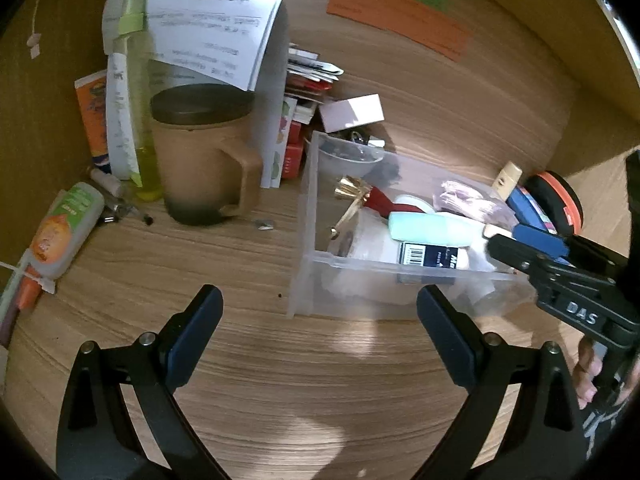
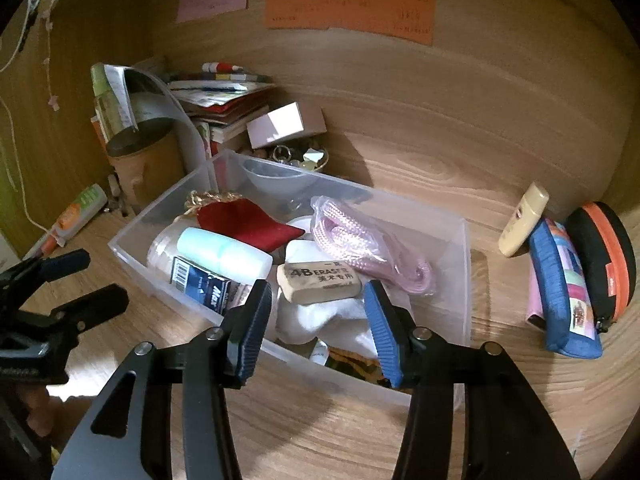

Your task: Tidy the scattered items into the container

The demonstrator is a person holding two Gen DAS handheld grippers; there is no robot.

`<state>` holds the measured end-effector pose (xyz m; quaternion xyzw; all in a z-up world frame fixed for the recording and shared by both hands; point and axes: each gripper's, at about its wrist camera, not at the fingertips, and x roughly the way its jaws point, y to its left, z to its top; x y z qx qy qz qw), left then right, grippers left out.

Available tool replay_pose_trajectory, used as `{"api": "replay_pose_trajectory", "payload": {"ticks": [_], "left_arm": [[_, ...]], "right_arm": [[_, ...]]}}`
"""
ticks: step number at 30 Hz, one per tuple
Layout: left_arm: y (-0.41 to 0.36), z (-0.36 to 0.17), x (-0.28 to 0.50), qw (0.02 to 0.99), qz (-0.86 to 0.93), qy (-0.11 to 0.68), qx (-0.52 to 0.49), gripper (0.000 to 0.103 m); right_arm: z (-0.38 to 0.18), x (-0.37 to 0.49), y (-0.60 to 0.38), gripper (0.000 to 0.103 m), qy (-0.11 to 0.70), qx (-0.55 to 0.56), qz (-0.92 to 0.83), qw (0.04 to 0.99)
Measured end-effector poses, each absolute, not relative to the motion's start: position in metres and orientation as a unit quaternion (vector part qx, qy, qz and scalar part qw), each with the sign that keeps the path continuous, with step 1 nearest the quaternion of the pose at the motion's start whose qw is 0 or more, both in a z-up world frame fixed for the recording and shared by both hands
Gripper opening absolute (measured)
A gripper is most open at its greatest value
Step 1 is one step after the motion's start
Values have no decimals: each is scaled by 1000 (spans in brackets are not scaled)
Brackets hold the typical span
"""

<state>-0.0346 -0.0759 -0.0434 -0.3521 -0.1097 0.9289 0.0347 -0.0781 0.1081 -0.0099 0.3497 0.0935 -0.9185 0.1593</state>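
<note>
A clear plastic bin (image 2: 460, 300) (image 1: 308, 216) stands on the wooden desk. It holds a 4B eraser (image 2: 320, 282), a mint tube (image 2: 224, 254), a red pouch (image 2: 248, 222), a pink cord in a bag (image 2: 360, 248), a dark barcode box (image 2: 200, 284) and white cloth (image 2: 320, 316). My right gripper (image 2: 318, 328) is open and empty, hovering over the bin's near edge just above the eraser; it also shows in the left wrist view (image 1: 520, 248). My left gripper (image 1: 320, 332) is open and empty over bare desk left of the bin.
A brown lidded mug (image 1: 204, 152), a green spray bottle (image 1: 132, 92), papers (image 1: 216, 32) and a glue bottle (image 1: 64, 228) stand left of the bin. A cream tube (image 2: 522, 220), a blue pouch (image 2: 560, 292) and an orange-black case (image 2: 608, 256) lie right of it.
</note>
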Motion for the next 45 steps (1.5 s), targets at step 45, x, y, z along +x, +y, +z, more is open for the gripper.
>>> {"api": "replay_pose_trajectory", "payload": {"ticks": [45], "left_arm": [[-40, -11, 8, 7, 958, -24, -287, 99]], "right_arm": [[11, 15, 151, 84, 53, 280, -949, 131]]}}
